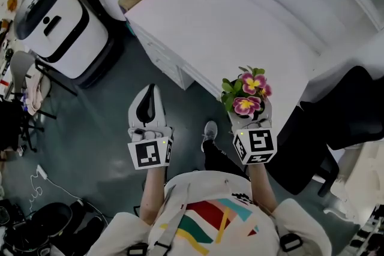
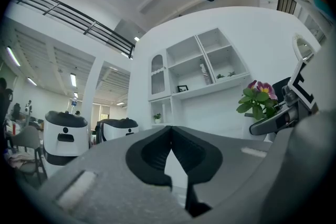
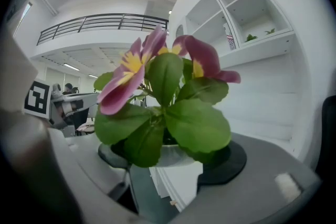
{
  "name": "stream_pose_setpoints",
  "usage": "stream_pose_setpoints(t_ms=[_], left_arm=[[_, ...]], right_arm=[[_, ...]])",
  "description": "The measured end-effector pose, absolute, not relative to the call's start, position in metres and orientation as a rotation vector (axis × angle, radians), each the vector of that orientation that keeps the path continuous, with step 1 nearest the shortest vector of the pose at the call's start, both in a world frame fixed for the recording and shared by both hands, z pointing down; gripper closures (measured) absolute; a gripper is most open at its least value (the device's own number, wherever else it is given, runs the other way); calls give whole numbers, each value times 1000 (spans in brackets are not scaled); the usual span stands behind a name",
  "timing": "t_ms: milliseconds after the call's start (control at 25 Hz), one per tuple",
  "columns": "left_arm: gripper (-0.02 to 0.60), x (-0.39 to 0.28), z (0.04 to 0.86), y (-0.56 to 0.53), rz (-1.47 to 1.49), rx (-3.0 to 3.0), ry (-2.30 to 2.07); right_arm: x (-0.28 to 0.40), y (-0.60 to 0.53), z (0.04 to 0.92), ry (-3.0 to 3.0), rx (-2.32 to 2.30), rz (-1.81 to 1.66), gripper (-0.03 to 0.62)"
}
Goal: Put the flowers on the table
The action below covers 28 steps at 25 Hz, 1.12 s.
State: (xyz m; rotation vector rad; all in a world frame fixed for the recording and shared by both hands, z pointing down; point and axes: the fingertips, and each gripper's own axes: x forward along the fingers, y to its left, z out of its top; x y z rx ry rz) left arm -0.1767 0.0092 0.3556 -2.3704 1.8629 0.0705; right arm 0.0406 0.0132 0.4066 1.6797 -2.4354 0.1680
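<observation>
At the white table's (image 1: 240,27) near edge, the right gripper (image 1: 248,112) held the potted flowers (image 1: 247,93) aloft, the left gripper (image 1: 149,90) closed and empty; the carrying step seemingly needed a forward reach and gentle set-down next.

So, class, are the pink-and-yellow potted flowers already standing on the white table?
No, the pink-and-yellow potted flowers are held in the right gripper, not resting on the white table.
</observation>
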Motion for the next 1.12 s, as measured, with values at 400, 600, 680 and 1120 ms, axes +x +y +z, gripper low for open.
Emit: stream_pose_setpoints(t_ms=[400,600,680,1120], left_arm=[[578,-148,370,-94,10,-2374,1848],[578,-135,375,-133,-1,-2374,1851],[578,-124,370,-147,-2,-2374,1829],[578,-79,328,-168,35,-2379,1665]], right_arm=[[70,-77,407,-2419,1671,148,269],[95,-109,411,-2395,1690,149,269],[104,-121,410,-2399,1710,153,269],[121,-136,388,-2439,1809,132,269]])
